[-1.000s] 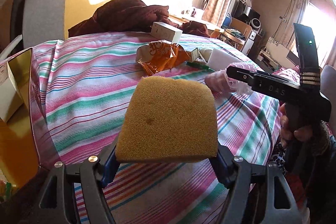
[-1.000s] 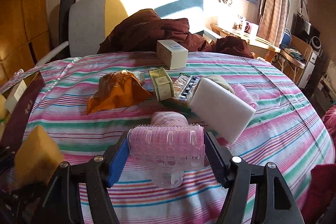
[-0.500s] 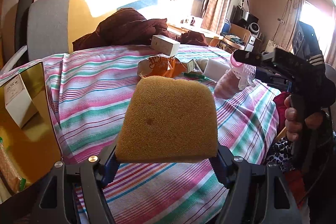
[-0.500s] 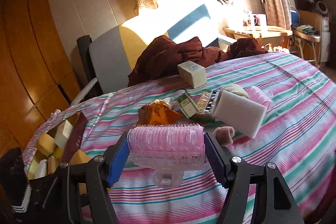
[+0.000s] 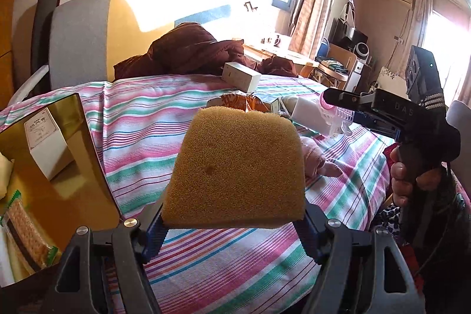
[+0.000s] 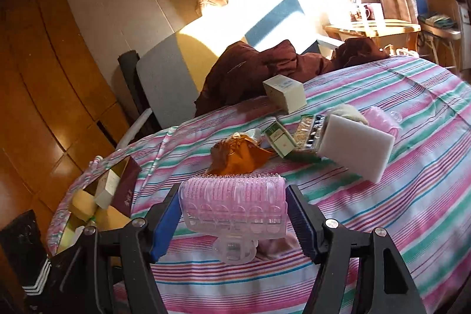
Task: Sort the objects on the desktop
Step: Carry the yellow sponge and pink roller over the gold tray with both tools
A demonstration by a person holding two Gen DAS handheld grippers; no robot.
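Observation:
My left gripper (image 5: 232,225) is shut on a yellow sponge (image 5: 235,167) and holds it above the striped tablecloth (image 5: 147,119), just right of an open gold box (image 5: 73,167). My right gripper (image 6: 234,214) is shut on a pink hair roller (image 6: 234,205) above the table; it also shows in the left wrist view (image 5: 338,111). The gold box appears at the left in the right wrist view (image 6: 97,202), holding a white carton (image 6: 107,187) and yellow items.
On the table lie an orange snack bag (image 6: 238,158), a green-and-white small box (image 6: 279,139), a white foam block (image 6: 356,147), a white carton (image 6: 285,93), another pink roller (image 6: 382,119) and a pink cloth (image 5: 316,158). A brown garment (image 5: 188,55) lies behind.
Both grippers have swung left toward the gold box, each still holding its object. The right gripper has lifted the roller higher above the table.

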